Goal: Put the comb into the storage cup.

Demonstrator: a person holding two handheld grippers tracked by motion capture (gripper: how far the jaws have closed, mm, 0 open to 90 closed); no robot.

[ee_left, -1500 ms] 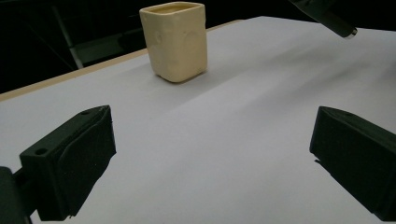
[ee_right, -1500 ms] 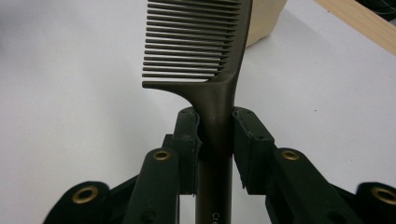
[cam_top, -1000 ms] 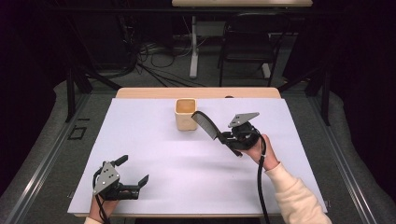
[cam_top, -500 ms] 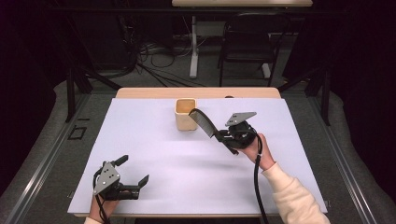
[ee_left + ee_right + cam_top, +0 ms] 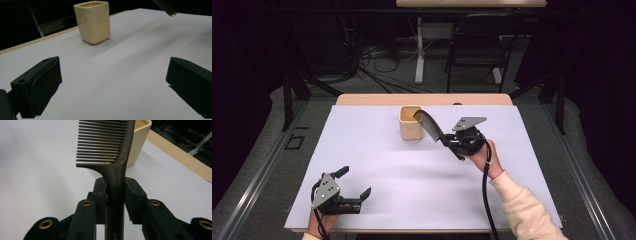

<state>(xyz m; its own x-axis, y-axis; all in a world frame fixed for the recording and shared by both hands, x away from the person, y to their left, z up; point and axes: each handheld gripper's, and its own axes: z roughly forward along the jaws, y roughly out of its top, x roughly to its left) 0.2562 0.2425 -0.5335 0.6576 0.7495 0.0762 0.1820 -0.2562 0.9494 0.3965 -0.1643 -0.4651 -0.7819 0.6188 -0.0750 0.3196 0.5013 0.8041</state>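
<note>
Right gripper [image 5: 451,145] had its jaws clamped on the handle of the dark comb [image 5: 429,125]. In the high view the comb's long axis ran from the jaws up-left toward the cream cup [image 5: 410,123], toothed end at the cup's rim, over the opening. In the right gripper view the teeth pointed left and the handle ran straight out from the jaws. Left gripper [image 5: 354,189] sat low at the near-left of the table [image 5: 377,165], jaws spread wide, holding nothing.

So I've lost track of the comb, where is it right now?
In the high view the black comb is clamped in the right gripper, right of centre, its toothed end over the rim of the cream cup.
</note>
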